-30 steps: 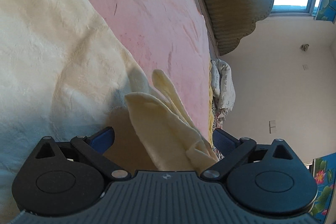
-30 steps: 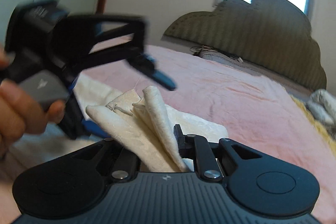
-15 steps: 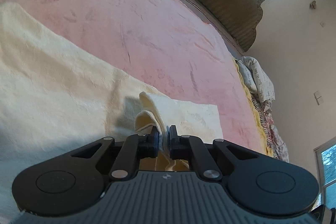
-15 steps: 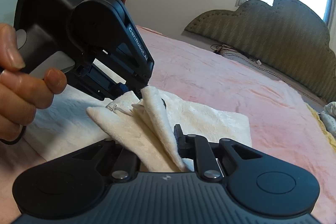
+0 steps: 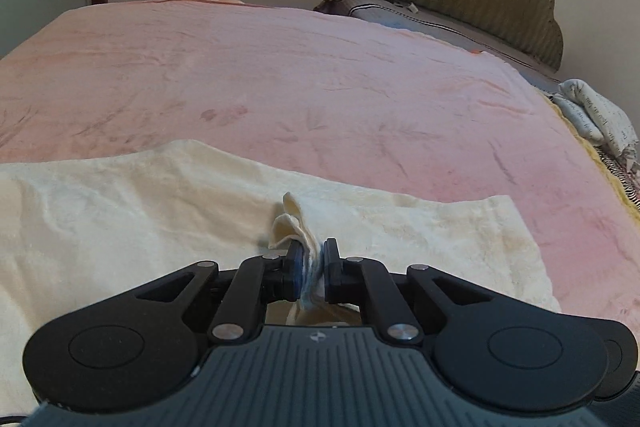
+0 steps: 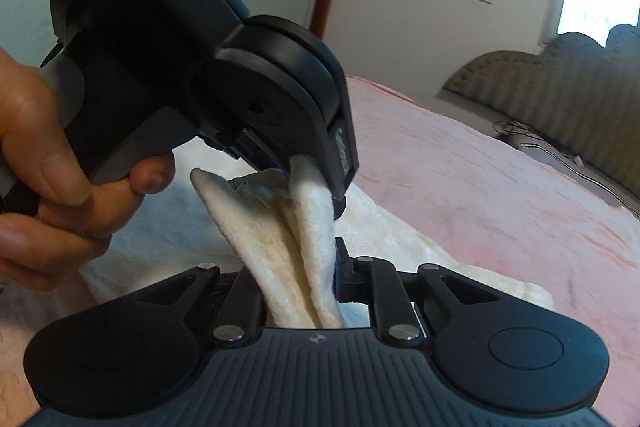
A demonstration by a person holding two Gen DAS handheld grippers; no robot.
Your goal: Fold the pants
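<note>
left gripper point(image 5: 311, 269) clenched on a fold of the cream pants point(image 5: 120, 211); right gripper point(image 6: 304, 287) grips another bunched edge, apparently the waistband. pants lie on pink bedspread point(image 5: 320, 87).

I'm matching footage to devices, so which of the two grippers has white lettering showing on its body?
The left gripper, held by the hand in the right wrist view, reads DAS. The right gripper shows none.

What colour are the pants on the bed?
Cream pants, clearest in the left wrist view.
</note>
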